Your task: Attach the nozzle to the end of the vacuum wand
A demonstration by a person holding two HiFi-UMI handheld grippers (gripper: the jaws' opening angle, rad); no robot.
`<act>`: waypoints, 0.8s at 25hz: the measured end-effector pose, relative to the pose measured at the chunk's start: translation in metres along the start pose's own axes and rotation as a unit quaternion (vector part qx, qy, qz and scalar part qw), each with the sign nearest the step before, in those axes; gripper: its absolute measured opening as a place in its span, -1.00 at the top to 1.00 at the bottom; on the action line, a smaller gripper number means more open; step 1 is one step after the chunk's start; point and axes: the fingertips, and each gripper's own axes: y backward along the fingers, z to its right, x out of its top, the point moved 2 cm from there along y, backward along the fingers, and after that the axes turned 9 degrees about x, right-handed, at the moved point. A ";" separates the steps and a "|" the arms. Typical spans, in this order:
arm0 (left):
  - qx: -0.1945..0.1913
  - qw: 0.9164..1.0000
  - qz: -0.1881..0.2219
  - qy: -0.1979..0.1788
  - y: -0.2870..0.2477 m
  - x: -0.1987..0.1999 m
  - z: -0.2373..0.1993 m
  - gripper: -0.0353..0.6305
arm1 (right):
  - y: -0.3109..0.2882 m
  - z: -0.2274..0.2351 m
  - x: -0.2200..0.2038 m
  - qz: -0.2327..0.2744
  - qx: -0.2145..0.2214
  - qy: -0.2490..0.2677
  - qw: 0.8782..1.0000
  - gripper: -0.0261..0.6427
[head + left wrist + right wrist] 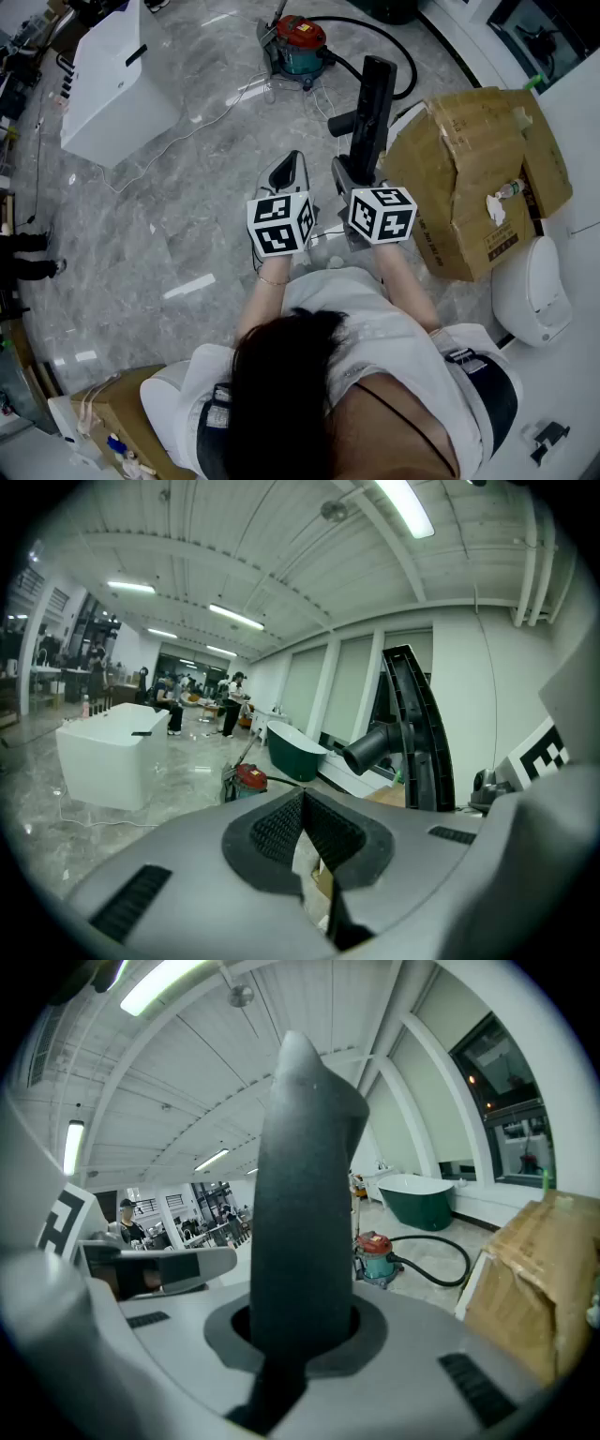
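My right gripper (361, 178) is shut on a long black nozzle (373, 103), which stands up out of its jaws and has a short round tube branching off its left side. In the right gripper view the nozzle (305, 1194) fills the middle, clamped between the jaws of that gripper (298, 1330). My left gripper (286, 176) is level with it on the left, shut with nothing in it. From the left gripper (305, 841) the nozzle (417, 733) shows to the right. The red and teal vacuum cleaner (300, 39) with its black hose (398, 52) stands on the floor ahead.
A large cardboard box (473, 178) stands close on the right, with a white rounded fixture (530, 291) behind it. A white cabinet (117, 80) sits at the far left. White cables (197, 131) trail over the marble floor. A green bathtub (417, 1199) is in the distance.
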 end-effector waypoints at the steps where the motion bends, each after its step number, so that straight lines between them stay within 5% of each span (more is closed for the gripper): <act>1: 0.001 1.000 0.000 0.001 0.000 0.000 -0.001 0.88 | 0.000 0.000 0.000 -0.001 -0.001 0.000 1.000 0.77; 20: -0.004 1.000 -0.006 -0.009 -0.013 0.004 -0.034 0.88 | -0.033 -0.020 -0.006 -0.004 0.002 -0.007 1.000 0.76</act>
